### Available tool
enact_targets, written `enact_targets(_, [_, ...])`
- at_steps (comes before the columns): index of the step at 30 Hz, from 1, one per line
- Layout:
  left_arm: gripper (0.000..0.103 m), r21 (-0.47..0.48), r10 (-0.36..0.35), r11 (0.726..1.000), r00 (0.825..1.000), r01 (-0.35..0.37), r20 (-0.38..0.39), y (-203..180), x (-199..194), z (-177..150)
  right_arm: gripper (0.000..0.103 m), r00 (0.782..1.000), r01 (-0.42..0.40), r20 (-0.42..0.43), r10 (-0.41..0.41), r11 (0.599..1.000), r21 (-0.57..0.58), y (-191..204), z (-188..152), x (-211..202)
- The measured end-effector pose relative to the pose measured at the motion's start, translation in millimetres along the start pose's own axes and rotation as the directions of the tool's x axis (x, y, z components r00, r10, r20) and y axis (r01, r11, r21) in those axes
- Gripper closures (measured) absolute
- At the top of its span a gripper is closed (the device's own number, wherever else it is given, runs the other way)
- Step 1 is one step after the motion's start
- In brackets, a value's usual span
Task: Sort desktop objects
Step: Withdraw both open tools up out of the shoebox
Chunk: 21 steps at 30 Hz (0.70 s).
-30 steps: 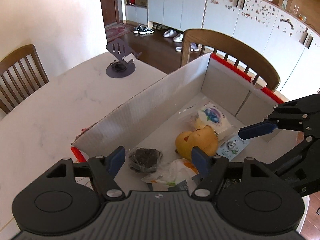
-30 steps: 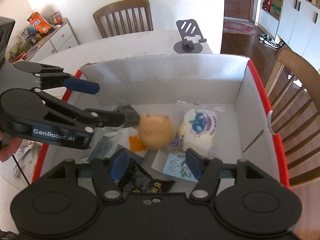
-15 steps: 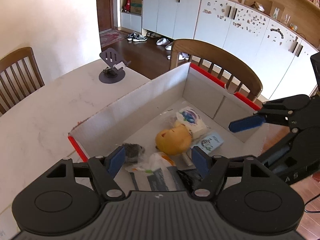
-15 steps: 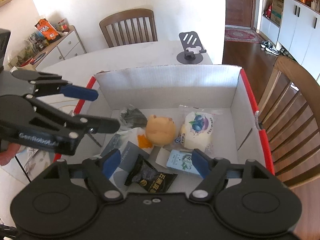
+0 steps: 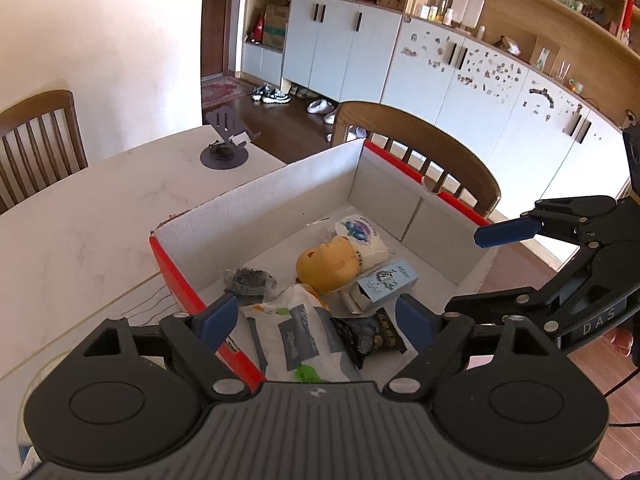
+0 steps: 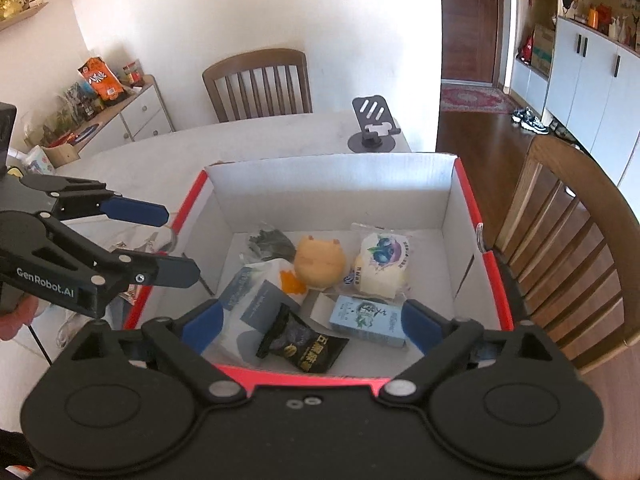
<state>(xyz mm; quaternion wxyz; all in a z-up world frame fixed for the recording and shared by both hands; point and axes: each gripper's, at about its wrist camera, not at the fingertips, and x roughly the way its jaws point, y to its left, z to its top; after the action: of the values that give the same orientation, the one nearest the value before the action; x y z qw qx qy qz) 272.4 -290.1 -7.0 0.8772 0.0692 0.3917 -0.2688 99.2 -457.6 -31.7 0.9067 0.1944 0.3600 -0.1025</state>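
Note:
A red-rimmed cardboard box (image 5: 176,276) (image 6: 466,196) on the white table holds a yellow plush toy (image 5: 326,266) (image 6: 320,264), a blueberry bread packet (image 6: 382,264), a light blue carton (image 6: 366,320), a black snack packet (image 6: 300,340), a white pouch (image 5: 296,332) and a dark crumpled wrapper (image 5: 250,280). My left gripper (image 5: 316,316) (image 6: 160,242) hangs above the box's left rim. Over the near rim is my right gripper (image 6: 310,324) (image 5: 484,270). The jaws of both are opening, and nothing is held between them.
A grey phone stand (image 6: 374,128) sits on the table (image 5: 80,208) beyond the box. Wooden chairs stand right of the box (image 6: 568,248) and at the far side (image 6: 258,84). A sideboard with snack bags (image 6: 100,100) is at the back left.
Both grippers have drawn back and risen away from the box's contents. Their jaws stand wider than before. The whole box now shows.

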Motion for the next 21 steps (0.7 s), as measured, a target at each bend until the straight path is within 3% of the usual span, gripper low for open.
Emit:
enact_targets(3, [0.0,0.005,-0.009,1.0,1.0,0.009,0.02,-2,-12,-5,0.006,1.0,0.009,0.015,-0.009,1.0,0.009,7,-3,-9])
enact_targets(12, [0.0,-0.015,-0.041,0.999,0.996,0.043,0.073,-1,-49,-29,0.004,0.996,0.045,0.074,-0.048,0.998,0.044,36,-14,-30])
enact_targets(21, [0.0,-0.05,-0.011,0.999,0.993,0.017,0.121,16,-89,-54,0.004,0.991,0.065,0.113,-0.076,0.994,0.092,68,-19,-41])
